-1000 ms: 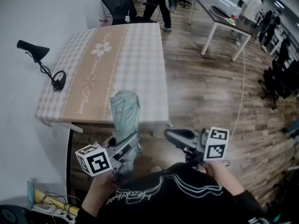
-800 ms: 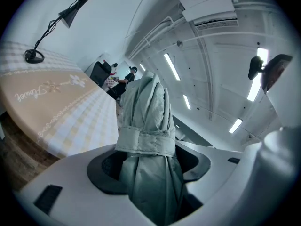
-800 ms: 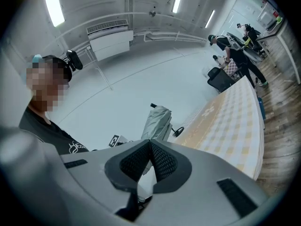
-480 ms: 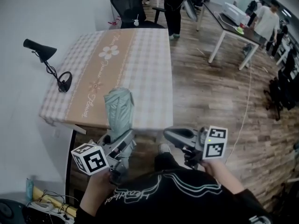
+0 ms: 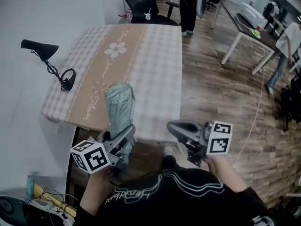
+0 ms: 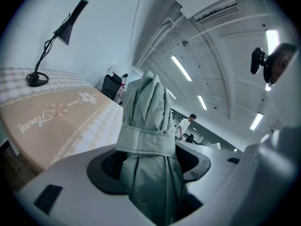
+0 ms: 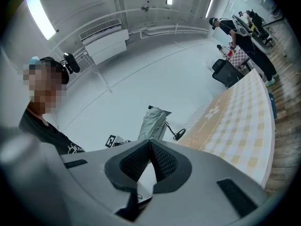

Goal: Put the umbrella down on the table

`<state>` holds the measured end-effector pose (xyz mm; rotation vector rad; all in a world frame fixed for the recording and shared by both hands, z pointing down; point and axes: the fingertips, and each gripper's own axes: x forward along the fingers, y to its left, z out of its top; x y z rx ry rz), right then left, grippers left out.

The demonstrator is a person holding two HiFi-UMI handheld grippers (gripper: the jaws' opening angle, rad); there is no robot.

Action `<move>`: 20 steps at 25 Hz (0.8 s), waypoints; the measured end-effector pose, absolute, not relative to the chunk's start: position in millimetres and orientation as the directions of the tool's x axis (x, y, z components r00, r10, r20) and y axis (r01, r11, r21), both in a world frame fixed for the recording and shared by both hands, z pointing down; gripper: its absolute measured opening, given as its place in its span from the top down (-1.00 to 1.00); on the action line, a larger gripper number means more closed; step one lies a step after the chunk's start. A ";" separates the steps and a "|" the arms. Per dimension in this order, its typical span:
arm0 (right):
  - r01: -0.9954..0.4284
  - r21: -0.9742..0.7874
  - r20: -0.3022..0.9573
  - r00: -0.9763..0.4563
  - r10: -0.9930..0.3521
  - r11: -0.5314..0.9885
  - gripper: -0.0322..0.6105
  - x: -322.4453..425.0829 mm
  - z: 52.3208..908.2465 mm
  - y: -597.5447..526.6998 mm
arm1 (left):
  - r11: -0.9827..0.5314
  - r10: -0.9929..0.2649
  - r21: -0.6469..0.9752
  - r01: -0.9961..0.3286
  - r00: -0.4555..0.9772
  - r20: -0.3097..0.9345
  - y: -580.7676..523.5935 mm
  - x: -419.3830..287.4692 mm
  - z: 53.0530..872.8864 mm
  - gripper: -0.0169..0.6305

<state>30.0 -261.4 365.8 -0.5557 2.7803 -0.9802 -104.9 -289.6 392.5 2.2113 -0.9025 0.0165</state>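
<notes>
Lower left, the left tongs (image 5: 118,136) pinched a folded grey-green fabric umbrella (image 5: 118,105), its lower end hidden between them; the right tongs (image 5: 175,127) were pressed together, empty.

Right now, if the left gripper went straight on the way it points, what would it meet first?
Probably the table: the left gripper, shut on the umbrella, aims forward over its near edge, so the umbrella's tip would touch it first. Depth is unclear.
</notes>
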 end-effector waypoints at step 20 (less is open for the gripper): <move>-0.208 -0.734 -0.020 -0.945 -0.326 0.647 0.86 83.0 415.7 -397.7 | -0.318 -0.606 0.620 -0.717 0.657 0.448 -440.3 -67.3 467.6 0.12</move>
